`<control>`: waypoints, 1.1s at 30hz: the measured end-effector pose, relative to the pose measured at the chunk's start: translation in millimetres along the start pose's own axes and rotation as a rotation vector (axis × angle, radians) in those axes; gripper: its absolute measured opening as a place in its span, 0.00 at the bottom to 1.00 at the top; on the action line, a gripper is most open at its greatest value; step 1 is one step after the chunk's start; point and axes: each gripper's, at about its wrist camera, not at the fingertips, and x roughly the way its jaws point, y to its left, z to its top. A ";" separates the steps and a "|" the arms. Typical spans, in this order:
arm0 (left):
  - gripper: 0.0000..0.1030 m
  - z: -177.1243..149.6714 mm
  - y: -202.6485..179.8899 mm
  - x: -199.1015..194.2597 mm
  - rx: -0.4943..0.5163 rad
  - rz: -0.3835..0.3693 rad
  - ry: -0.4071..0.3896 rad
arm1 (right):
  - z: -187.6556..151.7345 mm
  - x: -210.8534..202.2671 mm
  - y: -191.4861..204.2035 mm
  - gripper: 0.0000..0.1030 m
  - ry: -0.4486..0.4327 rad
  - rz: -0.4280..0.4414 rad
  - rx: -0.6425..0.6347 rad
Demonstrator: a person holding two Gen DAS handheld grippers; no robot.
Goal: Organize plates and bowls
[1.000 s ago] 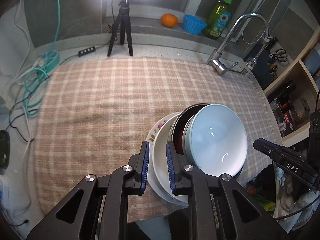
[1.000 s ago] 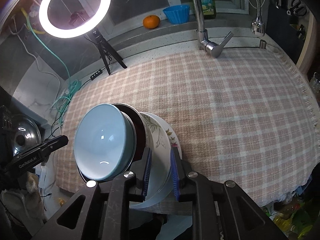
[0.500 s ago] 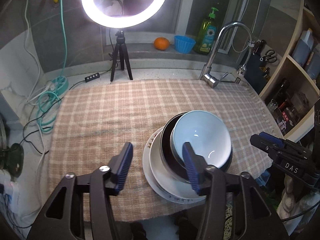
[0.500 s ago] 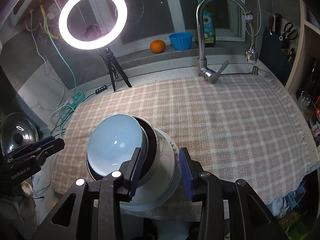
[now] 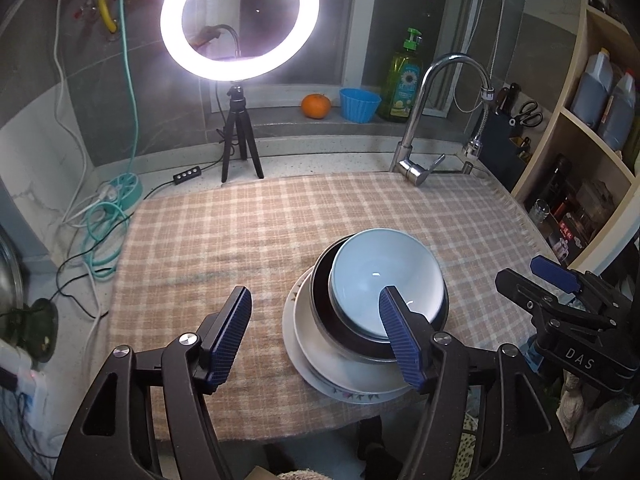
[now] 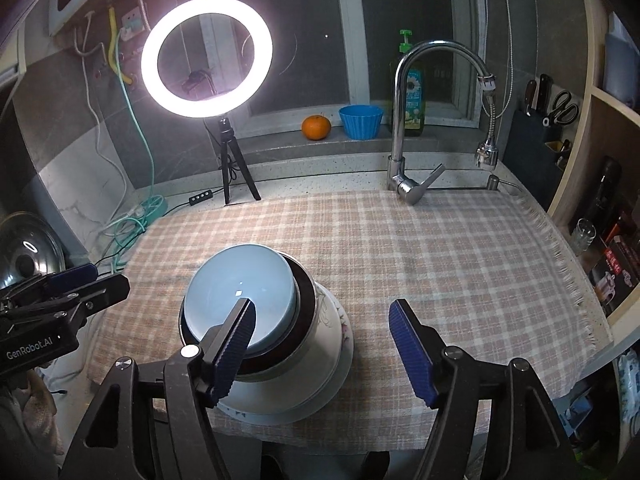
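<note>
We find the crockery gathered into a single nested stack at the near edge of the desk point(image 5: 224, 236), which is covered by a checked cloth point(image 6: 440, 248). The pale blue bowl point(image 5: 384, 276) sits uppermost inside a dark bowl point(image 5: 320, 300); beneath these is a white bowl point(image 6: 316, 364) with a floral print, and at the bottom a flowered plate point(image 5: 344, 390). The lower pieces overlap so closely that we cannot be sure whether there is one more piece among them. The left gripper point(image 5: 316, 338) has just been opening: its fingers now stand wide, with nothing pressed between them, one finger crossing in front of the stack in its own view. The right gripper point(image 6: 338, 350) has likewise just been opening, stands wide and holds nothing; the stack lies below and to the left of its gap. Both tools sit apart from the crockery on opposite sides of it. No loose plate or bowl shows elsewhere on the cloth; the blue cup point(image 6: 361, 121) on the sill beside an orange point(image 6: 316, 127) looks like part of the kitchen and not of the job. In our judgement the gathering is essentially done, and what may remain is at most a check that the stack, close to the desk's front edge, sits securely.
</note>
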 end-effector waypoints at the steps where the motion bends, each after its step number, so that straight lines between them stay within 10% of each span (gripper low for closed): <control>1: 0.64 0.2 -0.3 -0.5 0.002 0.001 -0.002 | 0.0 -0.5 -0.6 0.64 0.000 0.001 0.003; 33: 0.64 1.1 -6.9 -3.4 0.019 -0.006 -0.005 | -7.3 1.7 -12.0 0.64 0.021 -0.030 0.037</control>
